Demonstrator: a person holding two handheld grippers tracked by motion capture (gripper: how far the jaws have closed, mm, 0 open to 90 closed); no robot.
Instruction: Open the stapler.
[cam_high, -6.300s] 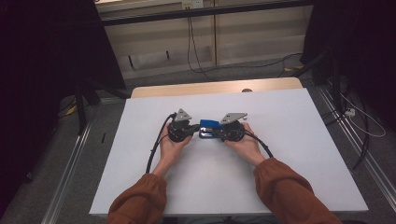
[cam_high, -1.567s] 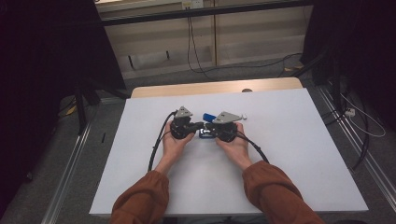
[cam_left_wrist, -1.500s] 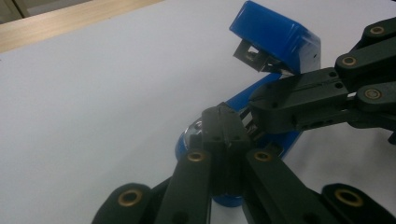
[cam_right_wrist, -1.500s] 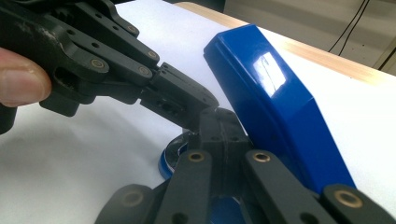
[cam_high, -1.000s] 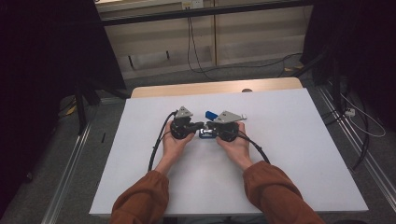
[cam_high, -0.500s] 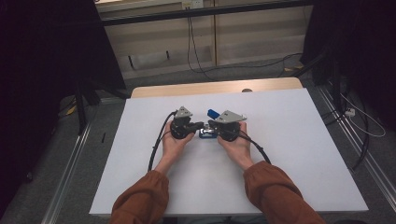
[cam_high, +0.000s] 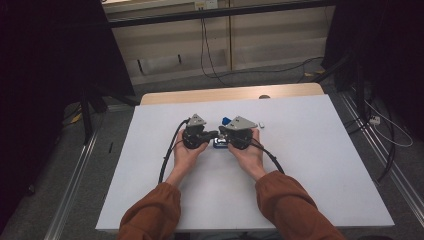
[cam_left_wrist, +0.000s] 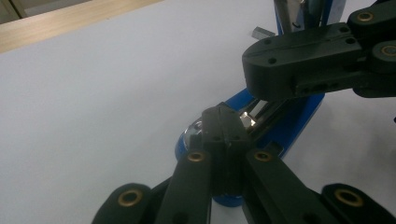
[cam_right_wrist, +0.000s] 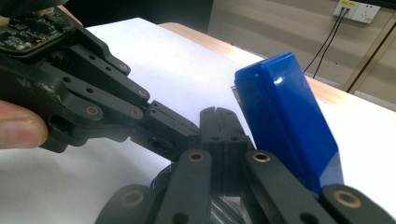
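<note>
Blue device (cam_high: 220, 142) lay mid-tabletop (cam_high: 310, 165), largely hidden between the two hands in the high view; its raised blue lid (cam_right_wrist: 287, 116) was cut off by the frame edge in the left gripper view. Left tongs (cam_left_wrist: 224, 126) were fully closed, tip resting at the shiny metal part (cam_left_wrist: 247, 119) inside the device, possibly pinching it; contact unclear. Right tongs (cam_right_wrist: 217, 123) were closed too, jaws together just left of the lid, nothing seen between them. A small grey item (cam_high: 261, 124) lay right of the device, too small to identify.
</note>
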